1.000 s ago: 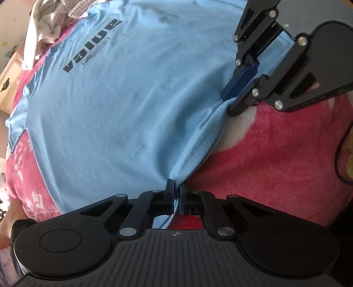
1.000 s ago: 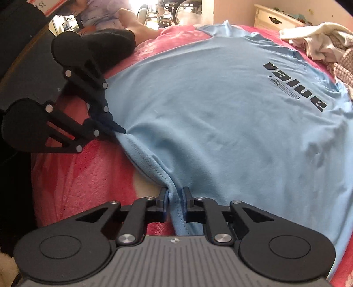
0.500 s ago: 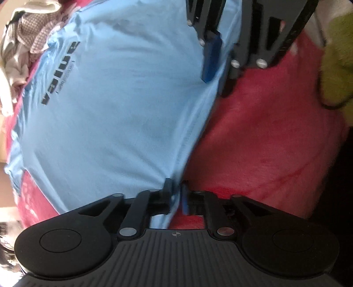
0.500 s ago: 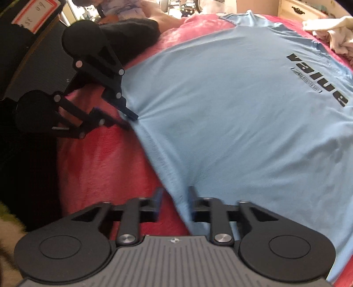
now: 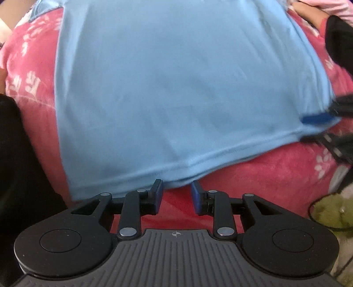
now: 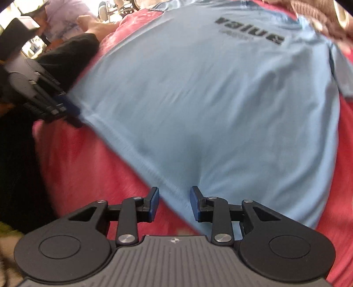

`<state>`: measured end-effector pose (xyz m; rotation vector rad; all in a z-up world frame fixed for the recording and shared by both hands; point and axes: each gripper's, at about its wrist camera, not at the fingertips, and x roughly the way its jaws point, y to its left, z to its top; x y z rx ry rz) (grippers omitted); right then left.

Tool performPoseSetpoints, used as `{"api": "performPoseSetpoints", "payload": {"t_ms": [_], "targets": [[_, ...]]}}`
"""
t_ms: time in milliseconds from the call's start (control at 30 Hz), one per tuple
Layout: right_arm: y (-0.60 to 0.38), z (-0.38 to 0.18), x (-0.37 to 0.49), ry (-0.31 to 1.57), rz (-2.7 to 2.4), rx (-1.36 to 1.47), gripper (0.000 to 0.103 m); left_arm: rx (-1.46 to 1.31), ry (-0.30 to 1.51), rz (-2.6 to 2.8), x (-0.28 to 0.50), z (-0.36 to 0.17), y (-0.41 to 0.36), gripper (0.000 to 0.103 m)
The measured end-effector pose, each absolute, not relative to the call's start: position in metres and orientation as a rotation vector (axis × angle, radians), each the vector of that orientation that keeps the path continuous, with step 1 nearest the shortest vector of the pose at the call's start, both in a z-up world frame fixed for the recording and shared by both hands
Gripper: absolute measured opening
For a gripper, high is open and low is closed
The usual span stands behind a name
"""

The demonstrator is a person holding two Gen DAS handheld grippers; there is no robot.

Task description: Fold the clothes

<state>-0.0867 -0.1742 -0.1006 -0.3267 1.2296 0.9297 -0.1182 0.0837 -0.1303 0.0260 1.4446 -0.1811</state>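
A light blue T-shirt (image 5: 176, 88) lies spread flat on a red fleece blanket (image 5: 275, 176). Its black "value" print (image 6: 249, 31) is at the far end in the right wrist view. My left gripper (image 5: 176, 191) hangs over the bottom hem; its jaws are opening, with only blanket between the pads and the hem just beyond the tips. My right gripper (image 6: 174, 194) is open over the hem's other corner, and the shirt (image 6: 220, 99) lies loose under the gap, unpinched. Each gripper shows blurred in the other's view: the right gripper (image 5: 317, 128), the left gripper (image 6: 66, 112).
Dark cloth (image 5: 22, 176) lies left of the shirt, and a yellow-green thing (image 5: 328, 212) sits at the lower right. A black garment (image 6: 70, 57) and a person (image 6: 66, 24) are beyond the blanket's far left. A heap of clothes (image 6: 320, 17) lies past the print.
Both grippers were shut on the hem a second ago; both have let go and drawn back. The hem has dropped flat, and the left view has rolled.
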Motion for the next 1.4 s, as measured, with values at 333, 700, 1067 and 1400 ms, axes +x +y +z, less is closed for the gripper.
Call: {"api": "performPoseSetpoints", "payload": {"t_ms": [333, 700, 1067, 1400], "targets": [[-0.259, -0.002, 0.061, 1.157, 0.529, 0.177, 0.043, 0.01, 1.131, -0.297, -0.032, -0.088, 0.009, 0.036], [-0.319, 0.156, 0.041, 0.929, 0.36, 0.235, 0.049, -0.095, 0.897, -0.286, -0.038, -0.054, 0.006, 0.036], [-0.264, 0.274, 0.078, 0.59, 0.438, -0.061, 0.053, -0.124, 0.879, -0.245, -0.022, -0.018, 0.005, 0.036], [-0.292, 0.144, 0.167, 0.734, 0.411, 0.136, 0.049, -0.088, 0.842, -0.405, 0.019, -0.035, -0.072, 0.036]]}}
